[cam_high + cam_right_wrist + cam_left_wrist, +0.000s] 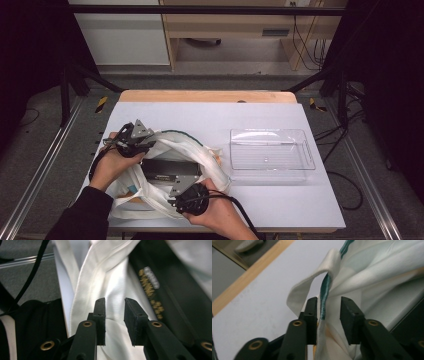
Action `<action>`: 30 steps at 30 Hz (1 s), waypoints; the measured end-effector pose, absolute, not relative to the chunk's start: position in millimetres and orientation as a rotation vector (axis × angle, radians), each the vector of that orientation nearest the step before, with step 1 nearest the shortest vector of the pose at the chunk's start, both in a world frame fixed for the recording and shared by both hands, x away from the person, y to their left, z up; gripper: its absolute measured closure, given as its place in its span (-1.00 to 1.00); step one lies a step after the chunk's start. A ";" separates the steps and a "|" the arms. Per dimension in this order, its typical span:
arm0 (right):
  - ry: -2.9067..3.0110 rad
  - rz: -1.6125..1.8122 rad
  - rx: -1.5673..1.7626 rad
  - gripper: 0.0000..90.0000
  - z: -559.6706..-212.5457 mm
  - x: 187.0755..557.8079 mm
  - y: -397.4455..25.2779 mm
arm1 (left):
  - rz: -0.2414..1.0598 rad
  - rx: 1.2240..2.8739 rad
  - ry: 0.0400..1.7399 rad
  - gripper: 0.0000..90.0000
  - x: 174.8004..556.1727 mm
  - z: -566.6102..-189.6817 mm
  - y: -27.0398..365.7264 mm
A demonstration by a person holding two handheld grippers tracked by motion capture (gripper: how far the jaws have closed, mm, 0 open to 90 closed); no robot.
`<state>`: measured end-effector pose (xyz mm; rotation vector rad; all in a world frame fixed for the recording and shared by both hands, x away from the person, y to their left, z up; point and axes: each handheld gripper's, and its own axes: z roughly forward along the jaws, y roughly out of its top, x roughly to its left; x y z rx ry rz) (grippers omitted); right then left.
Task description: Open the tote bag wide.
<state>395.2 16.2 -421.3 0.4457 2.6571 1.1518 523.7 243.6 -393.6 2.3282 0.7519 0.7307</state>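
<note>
The white cloth bag (172,170) lies at the lower left of the high view on the white table (280,205), with a long black box (167,170) inside its mouth. The left gripper (131,141) sits at the bag's upper-left rim and the right gripper (192,196) at its lower edge. Judged from this, the step in hand is holding the bag's mouth apart around the box, whether to seat it or draw it out cannot be told. In the left gripper view the jaws stand parted with the green-trimmed hem (323,300) running up between them, lying against the left jaw but not pinched. In the right gripper view the jaws are likewise parted over a fold of white cloth (112,302), gripping nothing. The next move would call for both pairs to close on the fabric before any pull. The right gripper view shows gold lettering (150,290) on the box, illegible from above; the high view alone places the clear plastic tray (272,150) right of centre, well apart from the bag.
</note>
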 end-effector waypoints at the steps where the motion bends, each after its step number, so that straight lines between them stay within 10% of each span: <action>1: 2.645 1.159 0.455 0.52 -418.3 395.5 13.9 | 0.741 2.310 0.757 0.34 519.7 -389.7 243.4; 14: 2.313 1.182 0.769 0.38 -365.3 396.3 -70.3 | 0.908 2.158 0.781 -0.12 453.1 -361.8 262.8; 30: 2.307 1.090 0.933 0.61 -400.7 402.3 -108.3 | 0.934 2.099 0.894 -0.32 422.6 -387.1 273.3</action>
